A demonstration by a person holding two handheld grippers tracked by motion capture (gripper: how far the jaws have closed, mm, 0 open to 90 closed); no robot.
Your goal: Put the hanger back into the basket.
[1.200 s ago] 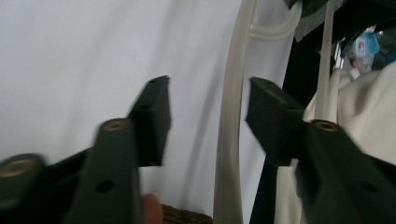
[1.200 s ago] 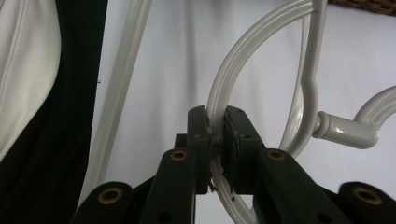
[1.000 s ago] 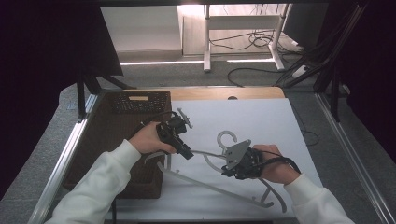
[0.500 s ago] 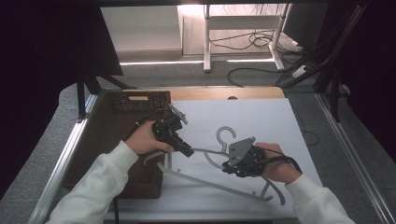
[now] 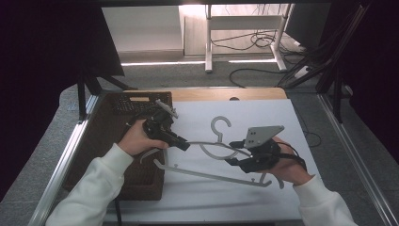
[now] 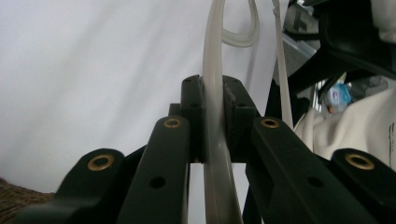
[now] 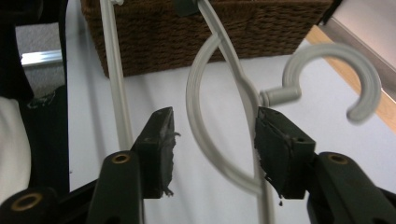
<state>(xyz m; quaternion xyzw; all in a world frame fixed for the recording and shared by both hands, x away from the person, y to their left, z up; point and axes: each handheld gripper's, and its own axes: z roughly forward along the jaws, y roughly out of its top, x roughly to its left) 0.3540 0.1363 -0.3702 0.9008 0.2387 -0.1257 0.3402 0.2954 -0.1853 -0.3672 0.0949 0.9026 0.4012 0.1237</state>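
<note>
Clamping the grey plastic hanger [image 6: 214, 116], the left gripper [image 5: 181, 143] has its two black jaws pressed tight on one of the hanger's arms, which runs straight up between the pads in the left gripper view. In the high view this gripper sits just beside the wicker basket [image 5: 117, 136], at the basket's right edge, over the white table top [image 5: 263, 113].

The right gripper [image 7: 212, 140] stands wide apart. In the right gripper view the hanger's looped neck and shoulder pass through the gap between its pads; the shoulder lies close against the right-hand pad, though whether they touch I cannot tell, and the left-hand pad is clear of the plastic. The hook [image 7: 336, 79] curls off just beyond that right-hand pad.

The hanger [image 5: 211, 160] lies across the table to the right of the basket, its hook [image 5: 220, 126] pointing away from the person, its long lower bar slanting from the basket's right side toward the right gripper [image 5: 235, 161].
</note>
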